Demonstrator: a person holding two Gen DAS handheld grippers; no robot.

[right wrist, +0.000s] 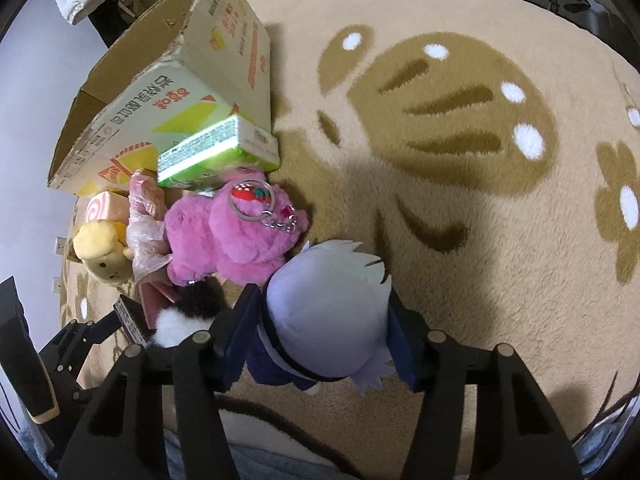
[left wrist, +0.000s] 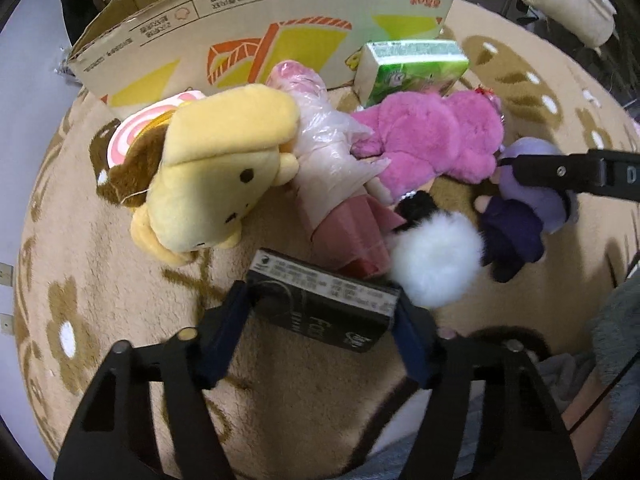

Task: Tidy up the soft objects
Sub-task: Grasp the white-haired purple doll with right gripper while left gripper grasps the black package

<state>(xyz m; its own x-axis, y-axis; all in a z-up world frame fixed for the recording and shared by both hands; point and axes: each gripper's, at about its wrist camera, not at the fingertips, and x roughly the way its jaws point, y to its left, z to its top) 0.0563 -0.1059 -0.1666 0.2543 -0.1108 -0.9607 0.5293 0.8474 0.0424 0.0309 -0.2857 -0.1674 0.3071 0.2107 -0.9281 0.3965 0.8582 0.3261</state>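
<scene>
My left gripper (left wrist: 320, 312) is shut on a black tissue pack (left wrist: 324, 304) above the rug. Beyond it lie a yellow plush dog (left wrist: 216, 168), a plastic-wrapped pink item (left wrist: 336, 168), a pink plush bear (left wrist: 432, 136) and a white-and-black fluffy ball (left wrist: 436, 260). My right gripper (right wrist: 324, 328) is shut on the pale-haired purple doll (right wrist: 328, 308), also in the left wrist view (left wrist: 520, 216). The pink bear (right wrist: 240, 236) with a strawberry keyring lies just ahead of it on the left. The yellow dog (right wrist: 104, 260) is further left.
An open cardboard box (left wrist: 256, 32) lies on its side at the back of the beige flower rug (right wrist: 460, 200). A green tissue pack (left wrist: 408, 68) leans against the box. A pink swirl cushion (left wrist: 136, 128) lies behind the yellow dog. Grey fabric (left wrist: 616, 320) is at right.
</scene>
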